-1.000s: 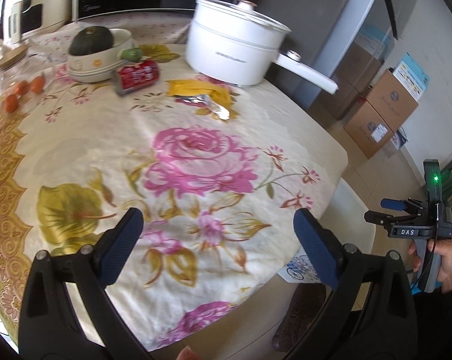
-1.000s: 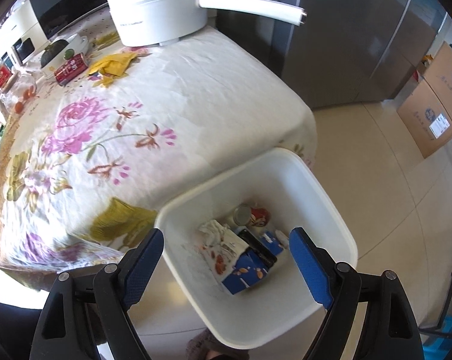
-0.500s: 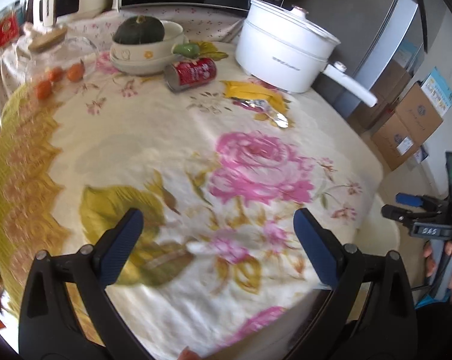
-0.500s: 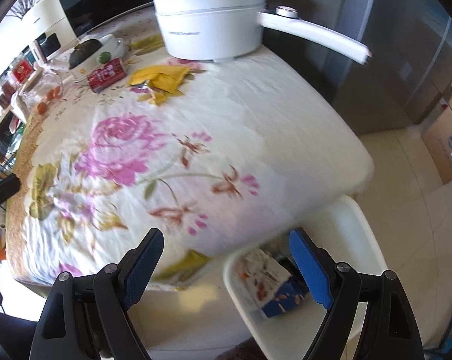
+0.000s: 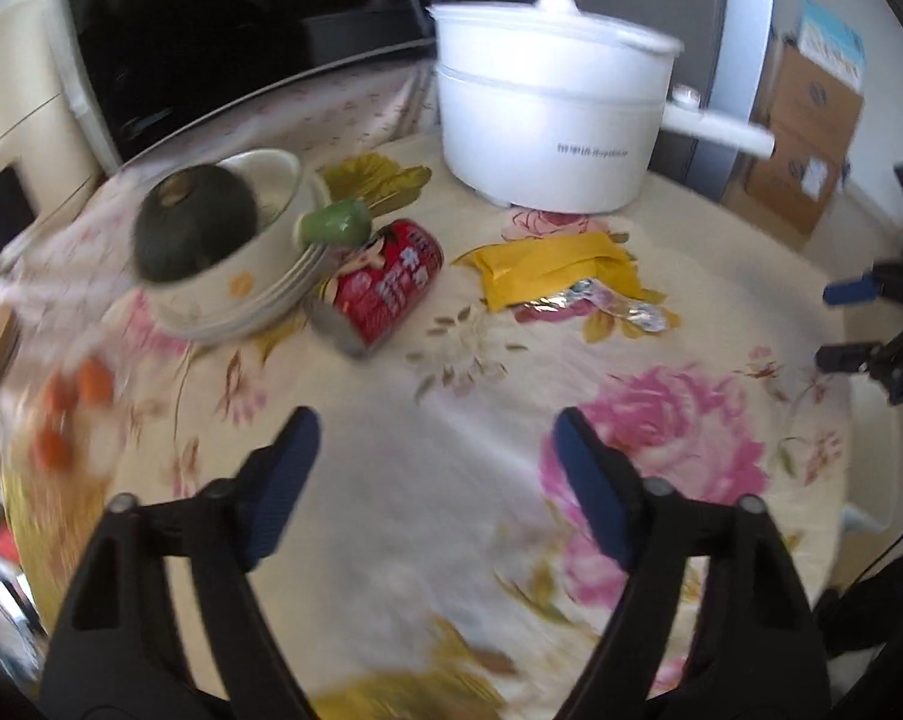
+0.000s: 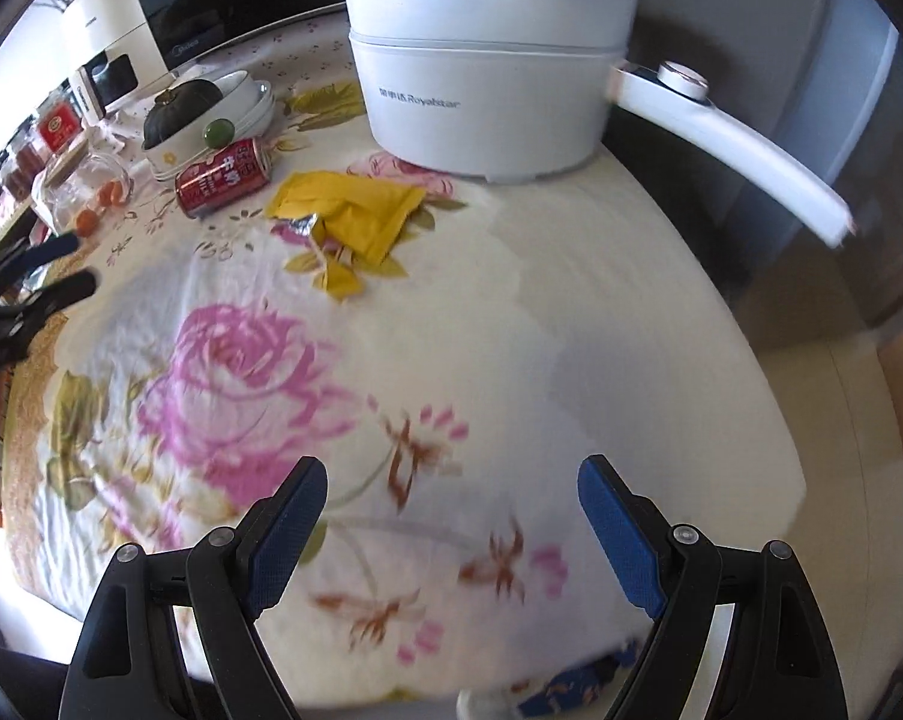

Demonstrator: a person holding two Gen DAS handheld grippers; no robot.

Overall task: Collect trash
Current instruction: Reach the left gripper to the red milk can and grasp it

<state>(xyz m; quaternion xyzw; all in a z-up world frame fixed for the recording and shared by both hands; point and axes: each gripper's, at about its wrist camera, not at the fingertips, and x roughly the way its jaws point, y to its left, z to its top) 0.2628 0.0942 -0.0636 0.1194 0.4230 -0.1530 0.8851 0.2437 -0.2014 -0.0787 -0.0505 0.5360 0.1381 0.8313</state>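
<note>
A red drink can (image 5: 385, 287) (image 6: 224, 176) lies on its side on the flowered tablecloth, against a stack of plates. Right of it lies a torn yellow wrapper (image 5: 556, 271) (image 6: 355, 215) with silver foil lining. My left gripper (image 5: 433, 450) hovers over the cloth short of the can, its jaws closing with nothing between them. My right gripper (image 6: 448, 495) stands open and empty over the near part of the table, well short of the wrapper. Each gripper also shows at the edge of the other's view: the right gripper (image 5: 859, 324) and the left gripper (image 6: 49, 270).
A white electric pot (image 5: 547, 108) (image 6: 481, 60) with a long handle stands behind the wrapper. A bowl (image 5: 229, 264) holds a dark green squash (image 5: 196, 228). A glass jar (image 6: 82, 186) and small orange fruits (image 5: 73, 408) sit at the left. Cardboard boxes (image 5: 805, 138) stand on the floor.
Both grippers have swung from the bin and the table's near edge toward the far side, so can, wrapper and pot loom larger. The left jaws have narrowed. The bin has dropped almost out of the right view.
</note>
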